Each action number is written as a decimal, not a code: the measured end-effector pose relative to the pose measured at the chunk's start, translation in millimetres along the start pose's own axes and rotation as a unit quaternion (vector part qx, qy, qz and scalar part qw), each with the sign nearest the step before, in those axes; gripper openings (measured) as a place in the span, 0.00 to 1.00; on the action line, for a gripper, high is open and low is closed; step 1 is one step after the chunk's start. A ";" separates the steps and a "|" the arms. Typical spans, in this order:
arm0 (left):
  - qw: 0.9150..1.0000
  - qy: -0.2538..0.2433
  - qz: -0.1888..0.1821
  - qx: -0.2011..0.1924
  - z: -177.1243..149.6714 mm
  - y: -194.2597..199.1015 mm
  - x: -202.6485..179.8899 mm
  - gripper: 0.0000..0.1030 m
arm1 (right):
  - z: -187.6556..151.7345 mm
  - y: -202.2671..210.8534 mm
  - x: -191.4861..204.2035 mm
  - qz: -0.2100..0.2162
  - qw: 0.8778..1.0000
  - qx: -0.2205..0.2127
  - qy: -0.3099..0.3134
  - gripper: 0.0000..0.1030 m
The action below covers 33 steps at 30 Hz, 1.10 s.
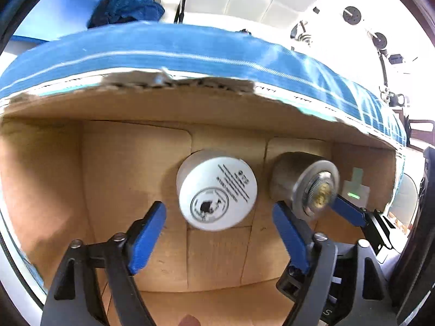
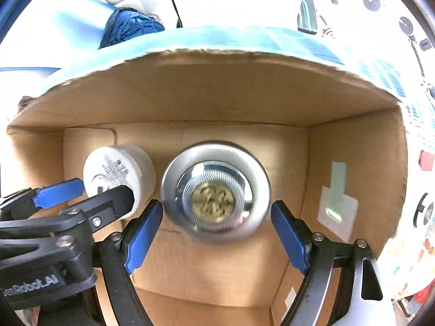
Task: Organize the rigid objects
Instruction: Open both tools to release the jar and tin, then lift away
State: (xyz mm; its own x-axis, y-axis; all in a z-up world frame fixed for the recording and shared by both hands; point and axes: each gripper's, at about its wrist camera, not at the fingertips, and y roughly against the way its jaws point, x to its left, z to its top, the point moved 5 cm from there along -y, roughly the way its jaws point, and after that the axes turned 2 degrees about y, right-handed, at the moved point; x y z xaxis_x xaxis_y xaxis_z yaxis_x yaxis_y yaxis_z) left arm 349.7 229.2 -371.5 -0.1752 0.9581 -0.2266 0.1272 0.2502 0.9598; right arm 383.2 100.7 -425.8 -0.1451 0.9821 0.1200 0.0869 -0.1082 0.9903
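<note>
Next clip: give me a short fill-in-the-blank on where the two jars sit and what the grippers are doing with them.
1. The white jar and the silver jar both stand inside a ____ box.
2. Seen from the right wrist, the white jar stands to the ____ of the silver jar.
3. The right gripper has its jaws ____, pads clear of the silver jar.
4. The pads of the left gripper are coloured ____.

Missing words: cardboard; left; open; blue

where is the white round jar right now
The white round plastic jar stands on the floor of the brown cardboard box, just left of the silver metal jar with the gold-crested lid, in the left wrist view between the left tongs.
</note>
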 end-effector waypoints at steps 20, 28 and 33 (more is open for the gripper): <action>0.991 -0.003 0.066 -0.120 -86.4 58.0 6.5 1.00 | -114.1 77.7 10.6 -0.019 0.998 -0.060 -0.007 1.00; 0.980 -0.012 0.090 -0.176 -114.7 80.4 -7.1 1.00 | -140.1 102.3 10.4 -0.017 0.995 -0.096 -0.010 1.00; 0.976 -0.013 0.093 -0.196 -138.7 96.6 -9.5 1.00 | -160.0 123.6 10.7 -0.013 0.993 -0.119 -0.006 1.00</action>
State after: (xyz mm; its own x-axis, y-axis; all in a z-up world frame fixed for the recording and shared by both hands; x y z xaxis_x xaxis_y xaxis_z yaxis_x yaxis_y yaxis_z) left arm 228.3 225.0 -253.7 -0.1587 0.9865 -0.0415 -0.2298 0.0040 0.9732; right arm 234.7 73.2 -291.0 -0.1326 0.9865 0.0957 -0.1528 -0.1157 0.9815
